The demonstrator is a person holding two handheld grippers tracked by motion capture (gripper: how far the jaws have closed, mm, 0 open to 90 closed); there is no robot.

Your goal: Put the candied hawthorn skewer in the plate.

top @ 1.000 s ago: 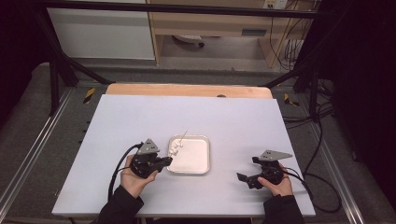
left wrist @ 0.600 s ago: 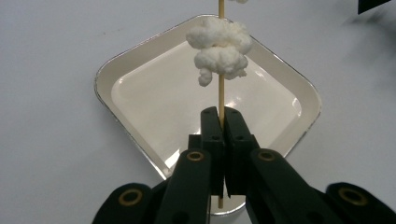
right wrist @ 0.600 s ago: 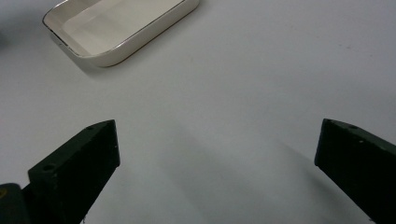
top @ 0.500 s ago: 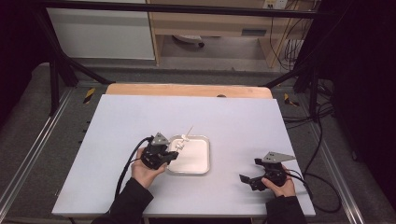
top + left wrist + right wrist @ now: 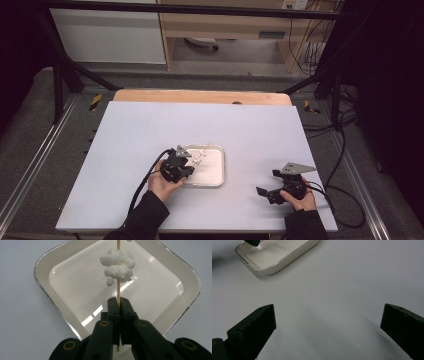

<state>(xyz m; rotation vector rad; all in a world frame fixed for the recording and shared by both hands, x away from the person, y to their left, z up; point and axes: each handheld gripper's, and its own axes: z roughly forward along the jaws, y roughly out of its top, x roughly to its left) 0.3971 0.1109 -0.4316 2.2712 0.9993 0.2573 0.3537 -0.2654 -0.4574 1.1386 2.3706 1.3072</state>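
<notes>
The left tongs (image 5: 118, 305) are clenched on a thin wooden skewer (image 5: 118, 290) threaded with a white puffy lump (image 5: 117, 266), held over the white tray (image 5: 214, 176) near the desk's (image 5: 125, 130) front edge, while the right tongs (image 5: 328, 322) gape released above bare desk toward the front right corner.

Tray sitting near table's front edge, only obstacle.
White tray (image 5: 214, 172) is blocking centre-front; table (image 5: 150, 125) elsewhere lying open.

Even overhead light, dark room edges. Glare streaks on the white tray (image 5: 62, 275). Soft shadows on the tabletop (image 5: 342, 290). Near jaws slightly blurred.
</notes>
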